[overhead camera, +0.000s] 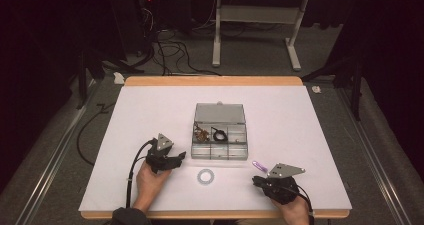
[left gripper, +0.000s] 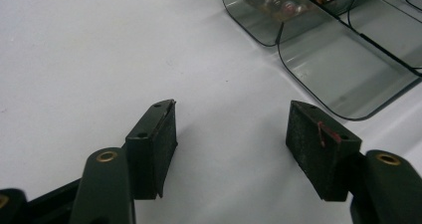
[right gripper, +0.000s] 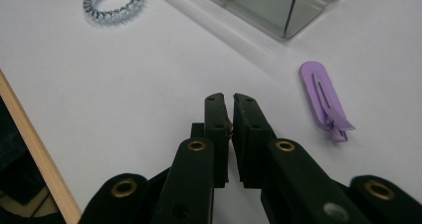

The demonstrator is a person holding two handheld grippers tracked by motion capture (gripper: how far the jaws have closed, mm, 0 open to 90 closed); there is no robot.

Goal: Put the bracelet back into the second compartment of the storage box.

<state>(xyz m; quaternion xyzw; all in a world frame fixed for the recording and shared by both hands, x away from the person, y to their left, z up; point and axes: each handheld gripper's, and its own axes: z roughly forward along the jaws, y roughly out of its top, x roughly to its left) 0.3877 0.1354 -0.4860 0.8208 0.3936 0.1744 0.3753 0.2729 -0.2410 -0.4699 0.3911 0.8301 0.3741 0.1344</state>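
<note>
Right gripper (right gripper: 230, 100) hangs near the tabletop's front edge with its jaws pressed together on nothing, the purple hair clip (right gripper: 326, 100) lying flat just beside its tips, near the organizer box (overhead camera: 220, 133). Left gripper (left gripper: 231, 129) stands wide apart, empty. That clip looks light, thin, stiff and slick; I'd pinch it across its long edges, near the middle.
</note>
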